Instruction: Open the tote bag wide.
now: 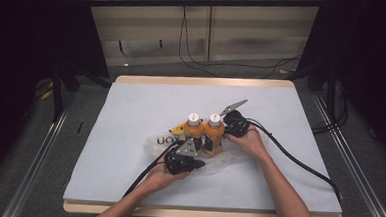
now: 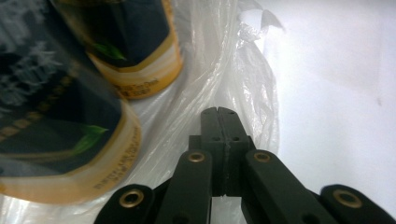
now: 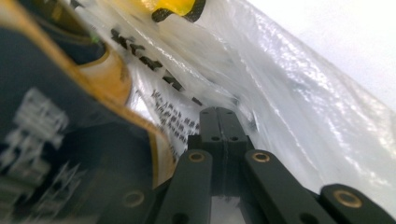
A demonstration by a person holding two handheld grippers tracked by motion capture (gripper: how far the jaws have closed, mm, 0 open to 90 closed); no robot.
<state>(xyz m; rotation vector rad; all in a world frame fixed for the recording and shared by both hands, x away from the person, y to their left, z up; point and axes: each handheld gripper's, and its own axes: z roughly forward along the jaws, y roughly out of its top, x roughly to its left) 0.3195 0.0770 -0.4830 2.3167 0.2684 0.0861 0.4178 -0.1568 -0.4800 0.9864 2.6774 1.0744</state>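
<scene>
While 2 bottles [image 1: 204, 131] crowd the bag [image 1: 213, 162], both grippers pinch film.

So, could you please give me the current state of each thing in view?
left bottle: upright, capped, standing on the plastic bag.
right bottle: upright, capped, beside the first.
plastic bag: crumpled, spread flat under the bottles.
left gripper: jaws shut on bag film.
right gripper: jaws shut on bag film.
</scene>
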